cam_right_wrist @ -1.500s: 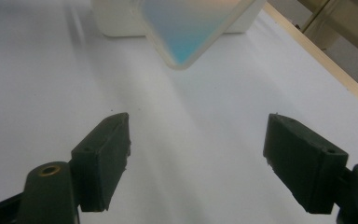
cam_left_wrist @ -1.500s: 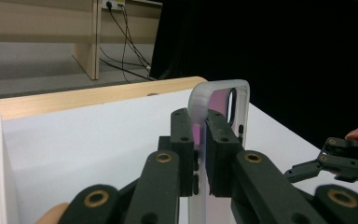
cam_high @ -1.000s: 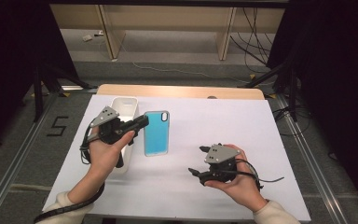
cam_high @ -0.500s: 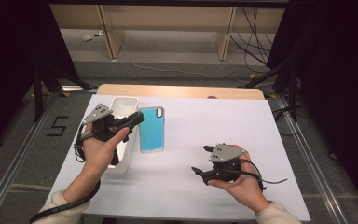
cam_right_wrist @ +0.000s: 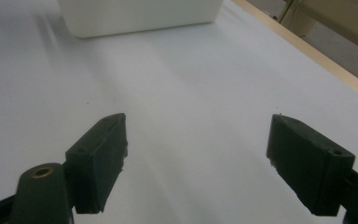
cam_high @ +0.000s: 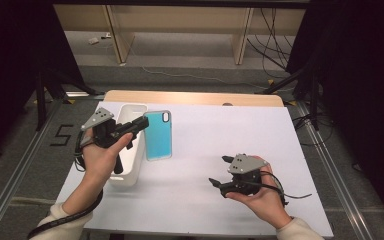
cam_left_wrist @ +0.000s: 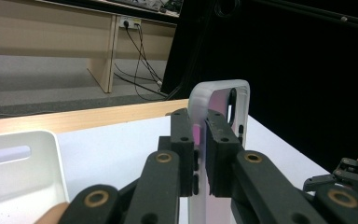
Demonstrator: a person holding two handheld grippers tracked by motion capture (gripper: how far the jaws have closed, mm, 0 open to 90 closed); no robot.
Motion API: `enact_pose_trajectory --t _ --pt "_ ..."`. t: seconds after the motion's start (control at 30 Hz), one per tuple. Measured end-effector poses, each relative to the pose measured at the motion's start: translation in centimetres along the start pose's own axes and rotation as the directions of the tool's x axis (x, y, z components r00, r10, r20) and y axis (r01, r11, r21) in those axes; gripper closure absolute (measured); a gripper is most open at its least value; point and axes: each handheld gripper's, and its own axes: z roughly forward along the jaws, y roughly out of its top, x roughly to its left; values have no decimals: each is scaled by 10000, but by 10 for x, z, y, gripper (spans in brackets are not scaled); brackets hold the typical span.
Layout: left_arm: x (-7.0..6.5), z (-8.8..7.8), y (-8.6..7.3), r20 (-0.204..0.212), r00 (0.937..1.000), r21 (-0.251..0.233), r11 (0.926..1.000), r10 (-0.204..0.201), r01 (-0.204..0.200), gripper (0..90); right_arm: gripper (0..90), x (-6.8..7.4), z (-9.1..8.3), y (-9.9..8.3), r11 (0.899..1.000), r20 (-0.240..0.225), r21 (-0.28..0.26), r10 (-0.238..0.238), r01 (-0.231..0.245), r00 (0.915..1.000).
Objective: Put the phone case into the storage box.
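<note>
High view has the left gripper (cam_high: 139, 123) with its fingers clenched on the edge of the turquoise phone case (cam_high: 158, 135) (beside the white bin (cam_high: 130, 150)), while the right gripper (cam_high: 219, 171) rests apart, fingers spread wide over bare worktop (cam_high: 205, 130).

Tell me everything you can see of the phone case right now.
The phone case is a slim rectangle with rounded corners, turquoise on its broad face, with a pale translucent rim and a camera cutout at the far end. It looks like soft plastic. The left gripper is shut on its edge, jaws either side of the rim, holding it beside the white bin. Whether it is lifted off the white table I cannot tell.
</note>
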Motion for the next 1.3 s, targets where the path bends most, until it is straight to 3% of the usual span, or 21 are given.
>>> enact_pose_trajectory --t 0.4,0.87,1.3 --pt "7 -3 9 -93 9999 -186 9997 131 -133 827 214 -3 -6 -4 9999 250 -57 151 -150 9996" --pt "27 -5 29 -353 9983 -280 9985 456 -466 827 214 -6 -10 -9 9996 345 60 287 -289 9990" --pt "43 -4 33 -424 9976 -311 9979 553 -567 827 213 -8 -13 -11 9986 335 -49 520 -519 9981"
